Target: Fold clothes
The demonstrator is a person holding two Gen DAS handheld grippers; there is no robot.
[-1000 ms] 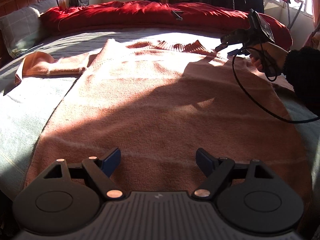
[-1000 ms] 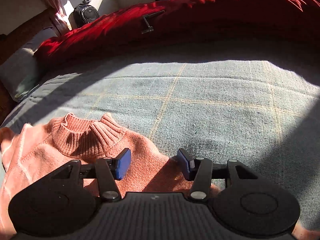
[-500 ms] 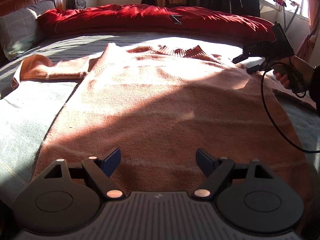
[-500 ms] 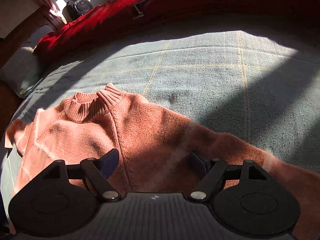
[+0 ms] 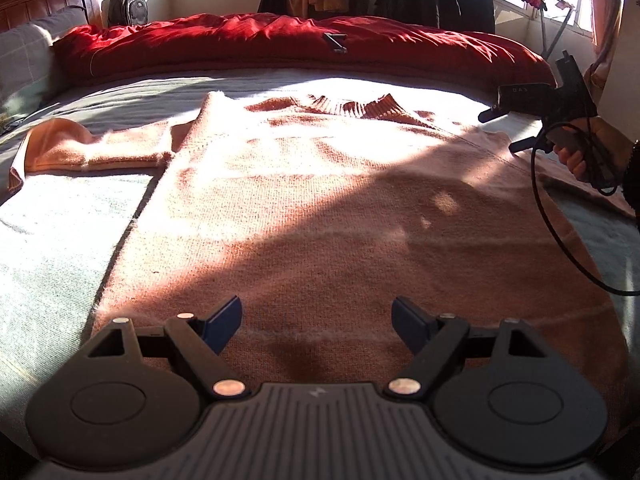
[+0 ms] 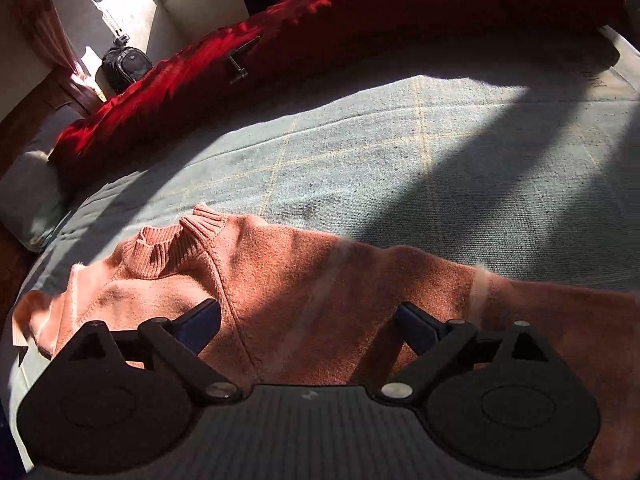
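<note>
On one bed [image 6: 400, 152], one sweater [image 5: 320, 208]; both grippers, left [image 5: 316, 320] and right [image 6: 308, 320], seemingly spread empty.

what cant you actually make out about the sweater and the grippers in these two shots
- Sweater hem: left wrist view, hidden behind the left hand-held gripper body.
- Right sleeve cuff: right wrist view, cut off by the right edge; in the left wrist view the hand and cable cover it.
- Right hand-held gripper: whether it touches the knit cannot be told.
- Small dark object on the red duvet: too small to identify.
</note>
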